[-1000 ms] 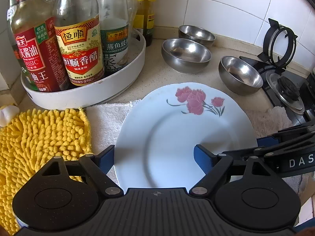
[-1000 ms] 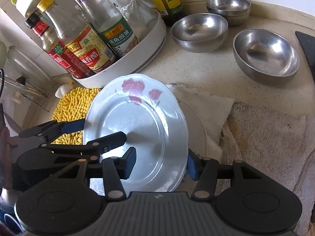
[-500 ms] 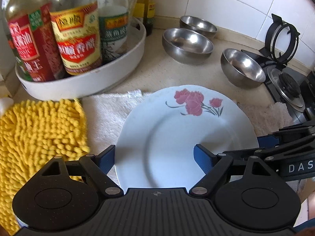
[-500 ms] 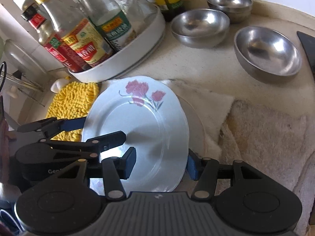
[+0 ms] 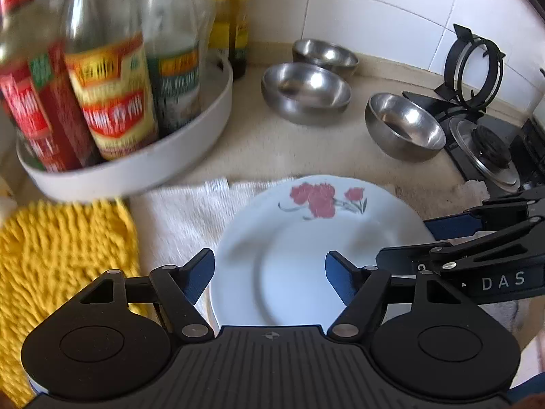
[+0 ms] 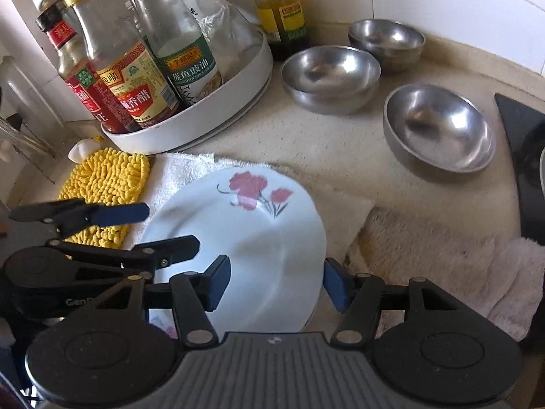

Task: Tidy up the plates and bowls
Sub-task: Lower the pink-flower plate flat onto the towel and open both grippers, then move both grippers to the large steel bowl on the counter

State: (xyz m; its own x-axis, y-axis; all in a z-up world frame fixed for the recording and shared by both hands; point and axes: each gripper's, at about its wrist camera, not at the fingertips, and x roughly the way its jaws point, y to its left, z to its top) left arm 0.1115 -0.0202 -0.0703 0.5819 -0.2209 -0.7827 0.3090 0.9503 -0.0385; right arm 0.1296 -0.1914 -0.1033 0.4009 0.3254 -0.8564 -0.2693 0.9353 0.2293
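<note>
A white plate with red flowers (image 5: pixel 306 238) (image 6: pixel 245 231) lies on a second flowered plate (image 6: pixel 163 327) on a towel. My left gripper (image 5: pixel 270 274) (image 6: pixel 170 228) straddles the top plate's left rim. Its jaws are closing and neither pad presses on the plate. My right gripper (image 6: pixel 276 281) (image 5: pixel 422 238) straddles the right rim. Its jaws are opening, one finger over the plate and one just outside the rim. Steel bowls stand behind: a nested pair (image 5: pixel 306 85) (image 6: pixel 330 68), another at the wall (image 5: pixel 325 54) (image 6: pixel 386 39) and a single one (image 5: pixel 405 126) (image 6: pixel 439 126).
A white round tray (image 5: pixel 136 167) (image 6: pixel 238 92) with several sauce bottles stands at the back left. A yellow chenille mat (image 5: pixel 61 248) (image 6: pixel 105 177) lies left of the plates and a beige towel (image 6: pixel 442 266) to their right. The gas stove (image 5: pixel 487 150) (image 6: pixel 524 150) is at the right.
The left gripper's jaws have narrowed over the plate's left rim. The right gripper's jaws have widened at the right rim. The plate has stayed where it was.
</note>
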